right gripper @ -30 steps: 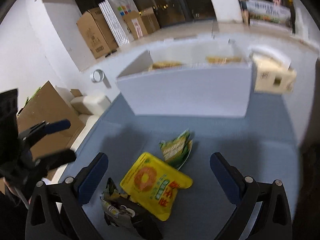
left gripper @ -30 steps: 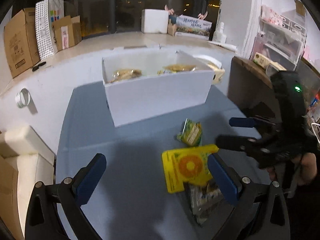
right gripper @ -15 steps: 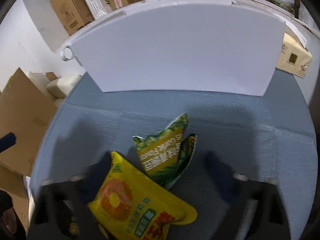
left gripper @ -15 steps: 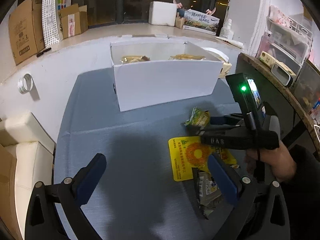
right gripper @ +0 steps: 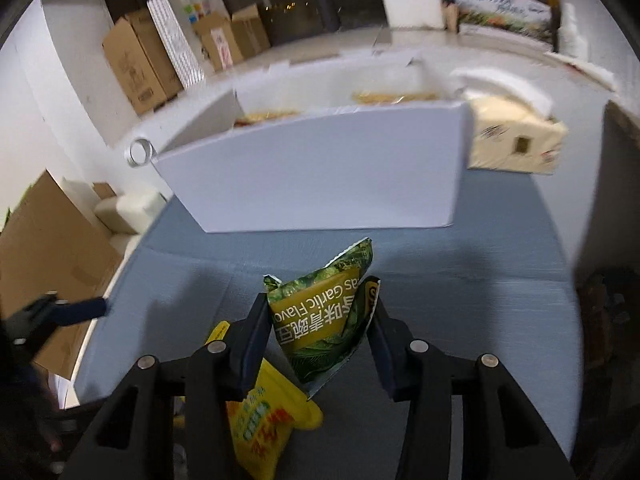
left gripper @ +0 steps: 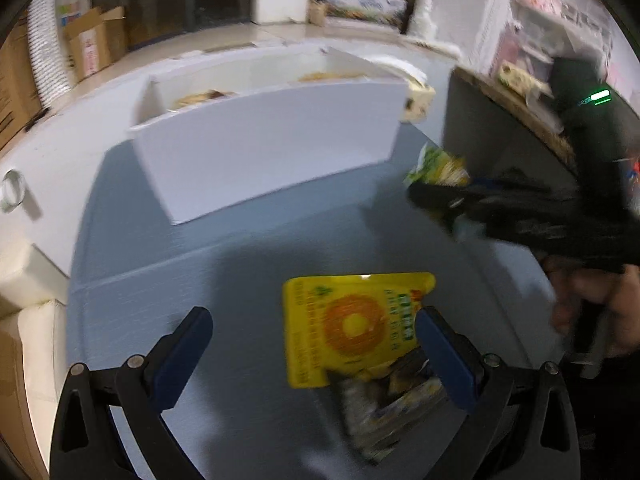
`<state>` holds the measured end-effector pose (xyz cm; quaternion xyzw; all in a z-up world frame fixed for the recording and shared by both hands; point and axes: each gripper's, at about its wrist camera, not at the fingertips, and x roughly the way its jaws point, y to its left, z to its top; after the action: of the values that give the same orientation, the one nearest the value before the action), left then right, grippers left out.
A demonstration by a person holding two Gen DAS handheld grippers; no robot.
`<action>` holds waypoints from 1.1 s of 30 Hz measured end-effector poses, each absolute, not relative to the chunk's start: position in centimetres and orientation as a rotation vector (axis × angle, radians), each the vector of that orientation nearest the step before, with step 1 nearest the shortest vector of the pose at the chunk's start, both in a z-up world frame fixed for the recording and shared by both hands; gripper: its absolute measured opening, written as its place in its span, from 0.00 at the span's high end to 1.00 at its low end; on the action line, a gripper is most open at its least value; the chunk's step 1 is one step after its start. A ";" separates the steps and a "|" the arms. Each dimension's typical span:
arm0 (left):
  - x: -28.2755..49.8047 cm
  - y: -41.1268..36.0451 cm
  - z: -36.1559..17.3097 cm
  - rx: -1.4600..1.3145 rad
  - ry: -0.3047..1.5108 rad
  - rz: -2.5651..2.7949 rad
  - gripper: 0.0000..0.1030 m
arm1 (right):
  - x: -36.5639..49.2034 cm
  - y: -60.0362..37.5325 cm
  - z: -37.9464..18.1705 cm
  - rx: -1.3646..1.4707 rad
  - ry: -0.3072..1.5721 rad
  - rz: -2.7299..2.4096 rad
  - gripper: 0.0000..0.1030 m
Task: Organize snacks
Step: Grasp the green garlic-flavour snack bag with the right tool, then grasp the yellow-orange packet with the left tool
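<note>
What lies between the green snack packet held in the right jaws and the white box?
Only bare blue tablecloth separates the green snack packet from the white box; the right wrist view shows it.

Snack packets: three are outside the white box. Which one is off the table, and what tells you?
The green garlic-flavour packet: the right gripper is shut on it, while the yellow packet and crumpled dark packet lie on the cloth.

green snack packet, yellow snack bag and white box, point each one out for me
green snack packet (right gripper: 320, 320), right wrist view, on its printed front face
yellow snack bag (left gripper: 352, 324), left wrist view, on its orange ring
white box (right gripper: 320, 168), right wrist view, on its front wall
</note>
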<state>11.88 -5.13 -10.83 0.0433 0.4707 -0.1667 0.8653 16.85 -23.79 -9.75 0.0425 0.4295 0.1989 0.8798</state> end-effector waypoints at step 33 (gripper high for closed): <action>15.3 -10.3 -11.8 0.232 1.037 -0.409 0.83 | 11.8 -28.0 -8.5 0.163 0.838 0.379 0.51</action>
<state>15.29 -10.31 -11.80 0.1100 0.4908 -0.1935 0.8424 11.83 -27.99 -8.53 0.0788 0.4038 0.1825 0.8930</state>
